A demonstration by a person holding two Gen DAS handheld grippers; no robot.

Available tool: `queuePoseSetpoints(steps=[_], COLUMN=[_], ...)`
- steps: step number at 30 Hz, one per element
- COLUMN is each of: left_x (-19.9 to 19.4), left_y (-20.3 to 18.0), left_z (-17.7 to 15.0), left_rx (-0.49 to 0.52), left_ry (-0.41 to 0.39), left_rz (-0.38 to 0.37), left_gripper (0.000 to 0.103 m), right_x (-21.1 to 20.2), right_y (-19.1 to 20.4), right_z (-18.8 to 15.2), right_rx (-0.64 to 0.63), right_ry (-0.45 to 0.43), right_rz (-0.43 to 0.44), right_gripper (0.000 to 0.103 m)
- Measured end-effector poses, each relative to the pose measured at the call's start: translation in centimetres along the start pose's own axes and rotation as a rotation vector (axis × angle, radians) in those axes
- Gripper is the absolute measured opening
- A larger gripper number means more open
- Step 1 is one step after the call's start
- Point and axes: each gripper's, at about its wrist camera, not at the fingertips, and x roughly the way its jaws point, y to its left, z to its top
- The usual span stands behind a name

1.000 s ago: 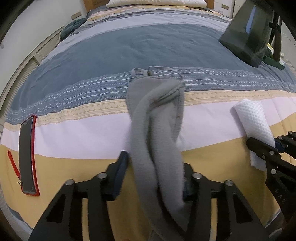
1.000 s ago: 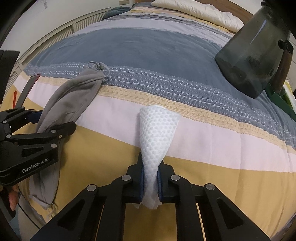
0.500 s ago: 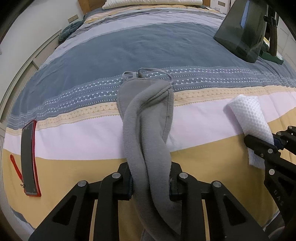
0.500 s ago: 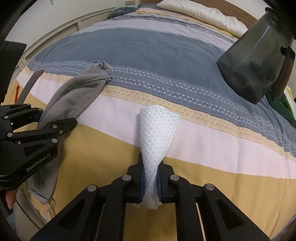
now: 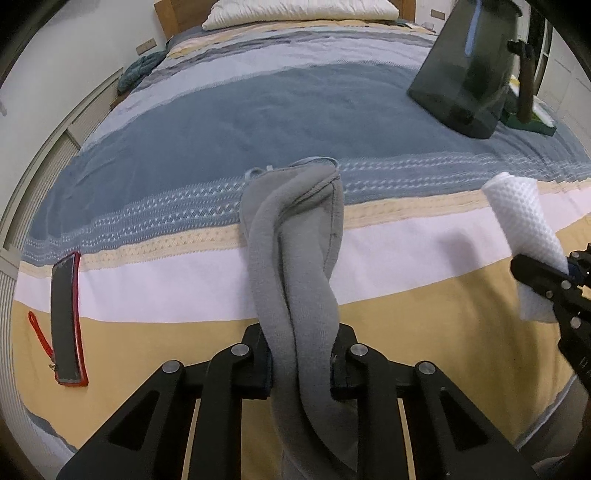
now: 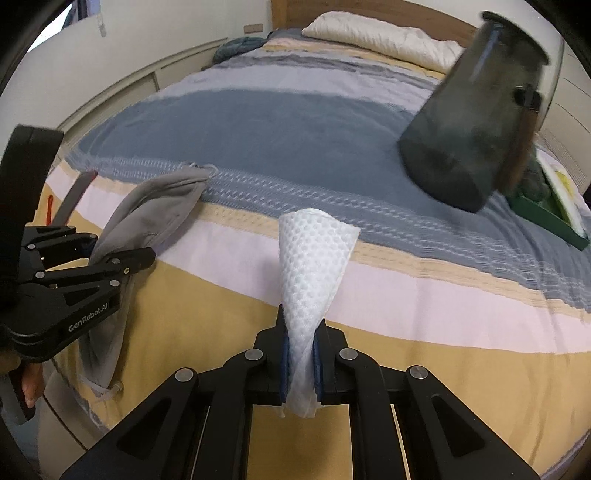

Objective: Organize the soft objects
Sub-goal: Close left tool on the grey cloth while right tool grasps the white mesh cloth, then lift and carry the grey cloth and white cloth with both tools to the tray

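My left gripper (image 5: 301,360) is shut on a grey fleece garment (image 5: 295,236) with drawstrings, held above the striped bed (image 5: 258,129); its far end droops forward and its tail hangs below the jaws. It also shows in the right wrist view (image 6: 147,218) with the left gripper (image 6: 96,251). My right gripper (image 6: 300,354) is shut on a white waffle-textured cloth (image 6: 314,258) that sticks up from the jaws. The cloth (image 5: 524,218) and right gripper (image 5: 546,277) show at the right edge of the left wrist view.
A dark translucent bin (image 6: 476,122) lies tilted at the bed's right side, also in the left wrist view (image 5: 465,70). A phone in a red case (image 5: 66,317) lies at the left. A white pillow (image 5: 299,9) is at the headboard. A green tray (image 6: 554,218) sits far right.
My left gripper closed on the grey garment. Both grippers lifted, raising the garment and the white cloth higher off the bed.
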Motion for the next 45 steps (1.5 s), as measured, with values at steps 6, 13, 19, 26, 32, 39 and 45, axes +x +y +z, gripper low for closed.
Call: queuePoseSetpoints(steps=[6, 13, 19, 26, 32, 39, 45], left_x=[-2.8, -6.0, -8.3, -9.6, -8.7, -6.3, -1.4], left_y=[-3.2, -9.1, -15.4, -22.8, -27.7, -32.3, -34.3], left_z=[0.7, 1.6, 3.5, 8.5, 15.1, 23.6, 31.2], left_rx=[0.028, 0.103, 0.184, 0.217, 0.169, 0.094, -0.018], left_ry=[-0.031, -0.07, -0.1, -0.135, -0.178, -0.221, -0.188], left_rz=[-0.036, -0.111, -0.211, -0.327, -0.385, -0.421, -0.485], left_gripper=[0.016, 0.016, 0.016, 0.016, 0.016, 0.016, 0.017], right_x=[-3.8, -8.3, -11.3, -13.8, -13.8, -11.1, -7.3], right_y=[-3.8, -9.5, -16.3, -24.0, -29.5, -35.5, -39.8], right_z=[-1.2, -3.8, -6.1, -6.0, -3.4, 2.0, 6.8], right_rx=[0.047, 0.111, 0.188, 0.232, 0.224, 0.196, 0.16], right_ry=[-0.039, -0.082, -0.093, -0.13, -0.166, -0.187, -0.182], right_rz=[-0.019, -0.069, -0.157, -0.251, -0.304, -0.305, -0.26], right_gripper=[0.009, 0.009, 0.009, 0.009, 0.009, 0.009, 0.009])
